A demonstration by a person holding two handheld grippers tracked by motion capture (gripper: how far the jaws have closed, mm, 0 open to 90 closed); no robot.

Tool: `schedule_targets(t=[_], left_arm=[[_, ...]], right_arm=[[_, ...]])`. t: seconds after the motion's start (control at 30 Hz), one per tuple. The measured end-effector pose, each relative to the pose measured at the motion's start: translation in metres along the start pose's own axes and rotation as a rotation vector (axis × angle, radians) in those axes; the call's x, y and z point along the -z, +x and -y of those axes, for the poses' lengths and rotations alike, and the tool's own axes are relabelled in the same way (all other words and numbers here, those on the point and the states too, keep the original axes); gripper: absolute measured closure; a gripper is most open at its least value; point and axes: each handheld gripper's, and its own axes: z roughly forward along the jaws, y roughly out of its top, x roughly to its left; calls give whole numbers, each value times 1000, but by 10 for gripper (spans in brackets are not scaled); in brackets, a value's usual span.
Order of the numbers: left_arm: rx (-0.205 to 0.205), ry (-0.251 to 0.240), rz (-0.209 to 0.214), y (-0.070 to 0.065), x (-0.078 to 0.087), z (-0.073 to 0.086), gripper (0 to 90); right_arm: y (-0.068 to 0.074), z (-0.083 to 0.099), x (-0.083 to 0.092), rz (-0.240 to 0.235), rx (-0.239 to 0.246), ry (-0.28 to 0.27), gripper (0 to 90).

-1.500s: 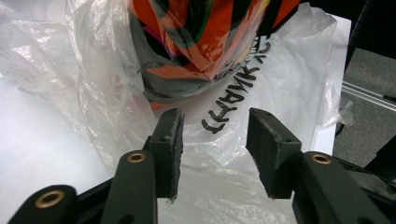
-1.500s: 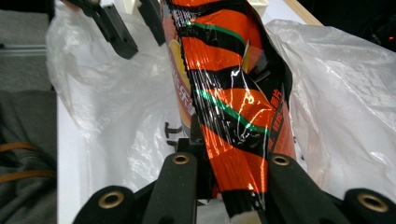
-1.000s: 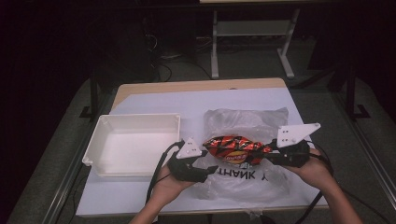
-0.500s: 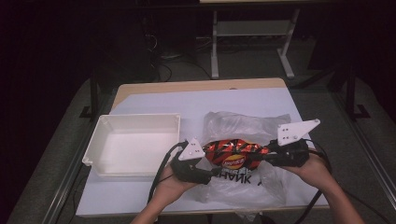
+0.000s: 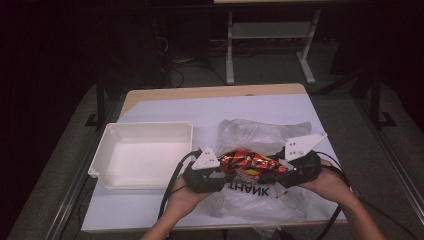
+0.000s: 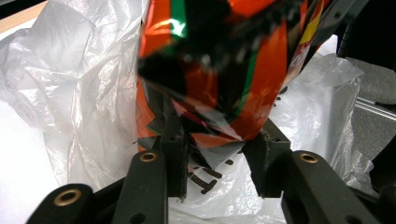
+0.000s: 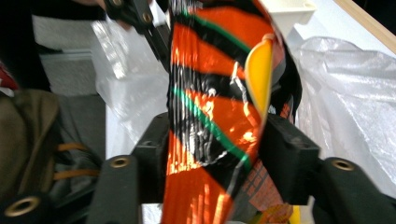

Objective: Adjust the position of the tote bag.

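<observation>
Orange and black foil covers the snack packet [image 5: 248,163], which is stretched between the two grippers just above a clear plastic bag [image 5: 260,135] with dark letters, lying on the white table cover [image 5: 165,112]. The left gripper [image 6: 215,161] has just been closing its jaws, and in the left gripper view they pinch the crumpled end of the packet between them. The right gripper [image 7: 212,161] has just been opening its jaws; the other end of the packet stands between them, and the pads seem to be just beside the foil, not pressing it. A white tray [image 5: 107,150] lies to the left, apart from the bag.
</observation>
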Motion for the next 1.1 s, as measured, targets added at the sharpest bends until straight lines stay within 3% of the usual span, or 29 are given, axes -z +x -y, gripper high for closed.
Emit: schedule_targets(t=[0.13, 0.5, 0.8, 1.1], left_arm=[[7, 8, 4, 0, 0, 0, 643], [10, 15, 15, 0, -1, -2, 655], [6, 4, 23, -1, -1, -1, 616], [16, -19, -8, -1, 8, 6, 510]], right_arm=[[3, 2, -6, 27, 22, 36, 408], [13, -1, -14, 115, 121, 88, 440], [6, 1, -11, 143, 86, 82, 611], [-1, -1, -7, 119, 48, 66, 676]])
